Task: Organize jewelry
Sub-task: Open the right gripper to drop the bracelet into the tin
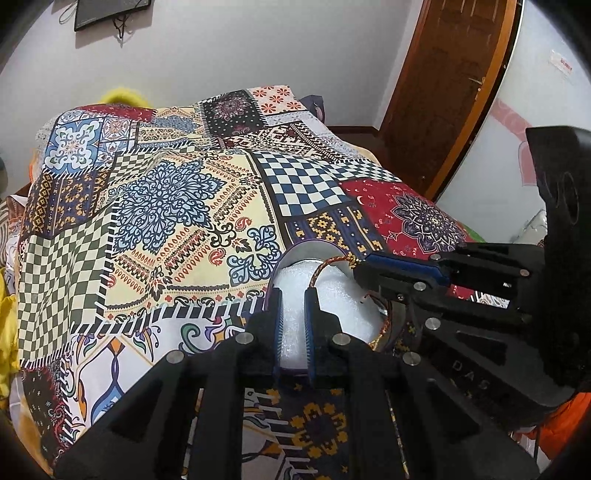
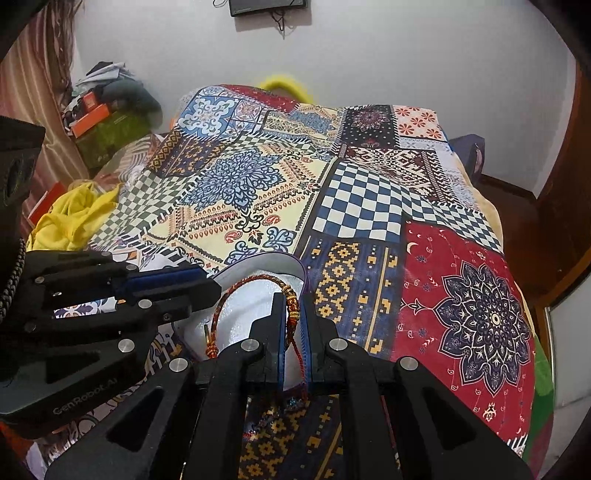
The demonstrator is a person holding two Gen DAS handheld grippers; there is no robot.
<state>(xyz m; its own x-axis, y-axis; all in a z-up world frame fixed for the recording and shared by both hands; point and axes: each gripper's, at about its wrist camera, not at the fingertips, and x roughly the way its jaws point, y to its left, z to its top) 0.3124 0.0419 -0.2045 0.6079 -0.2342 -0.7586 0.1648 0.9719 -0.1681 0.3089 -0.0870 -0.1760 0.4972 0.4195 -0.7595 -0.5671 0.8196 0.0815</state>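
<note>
While the left gripper (image 2: pixel 207 291) reaches in from the left of the right-wrist frame, whether its 2 fingers grip cannot be told; at lower centre the right gripper (image 2: pixel 293 314) pinches the bracelet (image 2: pixel 255 290) over the white foam box (image 2: pixel 255 314). Best lower it slowly, keeping the cord inside the rim.

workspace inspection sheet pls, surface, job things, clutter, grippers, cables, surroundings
surface: patchwork bedspread over a bed.
job's things: red-gold braided bracelet draped over white foam in a purple-rimmed box.
clutter: yellow cloth, boxes and clothes piled beside the bed.
grippers: left hand-held gripper astride the foam, slightly open; right hand-held gripper shut on the bracelet.
cables: wires dangle under a wall-mounted dark panel.
surroundings: white wall, wooden door.
</note>
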